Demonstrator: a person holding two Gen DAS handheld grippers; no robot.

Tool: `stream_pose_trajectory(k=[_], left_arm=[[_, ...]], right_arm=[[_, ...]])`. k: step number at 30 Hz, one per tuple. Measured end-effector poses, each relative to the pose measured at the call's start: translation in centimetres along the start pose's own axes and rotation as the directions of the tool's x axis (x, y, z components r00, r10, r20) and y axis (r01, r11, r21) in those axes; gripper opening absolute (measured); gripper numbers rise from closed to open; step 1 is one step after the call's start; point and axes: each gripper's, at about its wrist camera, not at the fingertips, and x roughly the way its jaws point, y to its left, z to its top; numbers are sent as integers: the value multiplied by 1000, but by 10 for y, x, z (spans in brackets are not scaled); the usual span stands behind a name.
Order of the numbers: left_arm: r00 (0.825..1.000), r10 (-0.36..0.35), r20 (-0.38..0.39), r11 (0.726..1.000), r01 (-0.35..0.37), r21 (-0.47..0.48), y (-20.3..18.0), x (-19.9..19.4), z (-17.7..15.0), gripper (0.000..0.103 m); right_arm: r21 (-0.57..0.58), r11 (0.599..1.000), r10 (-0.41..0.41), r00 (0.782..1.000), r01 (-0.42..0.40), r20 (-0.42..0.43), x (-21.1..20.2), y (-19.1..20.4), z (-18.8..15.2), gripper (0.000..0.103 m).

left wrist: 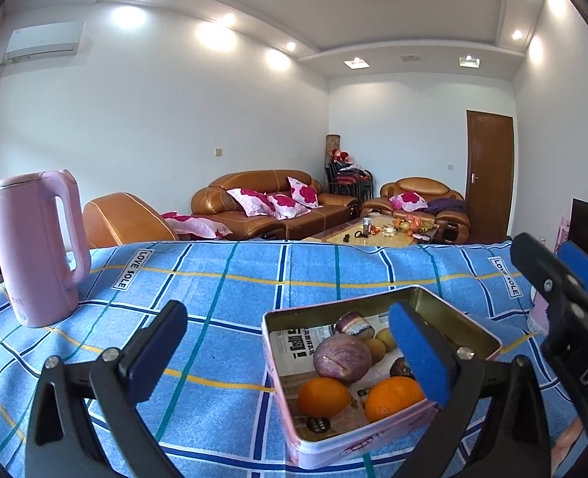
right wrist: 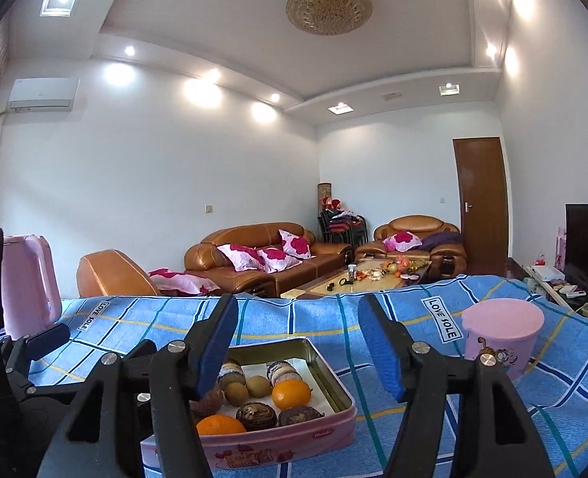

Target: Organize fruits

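Pink rectangular metal tin (right wrist: 313, 434) on the blue checked cloth of the bench (left wrist: 222, 279), holding oranges (left wrist: 323, 396) and purple fruits (left wrist: 341, 358). Left gripper (left wrist: 290, 354) with fingers apart, empty, over the tin. Right gripper (right wrist: 297, 346) likewise apart, holding nothing.

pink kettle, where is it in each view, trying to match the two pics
Left wrist: the kettle stands at the left on the blue checked cloth, left of the tin.
Right wrist: the kettle sits at the far left edge, partly cut off behind the left gripper.
Shared landmark: the tin of fruit, low in both views.
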Motion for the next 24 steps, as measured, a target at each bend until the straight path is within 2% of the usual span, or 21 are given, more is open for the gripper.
stream_pose_trajectory(k=[24], left_arm=[[1000, 5, -11, 1000, -5, 5, -1, 2, 0, 103]], right_arm=[[15, 1000, -10, 1000, 11, -13, 2, -3, -1, 67]])
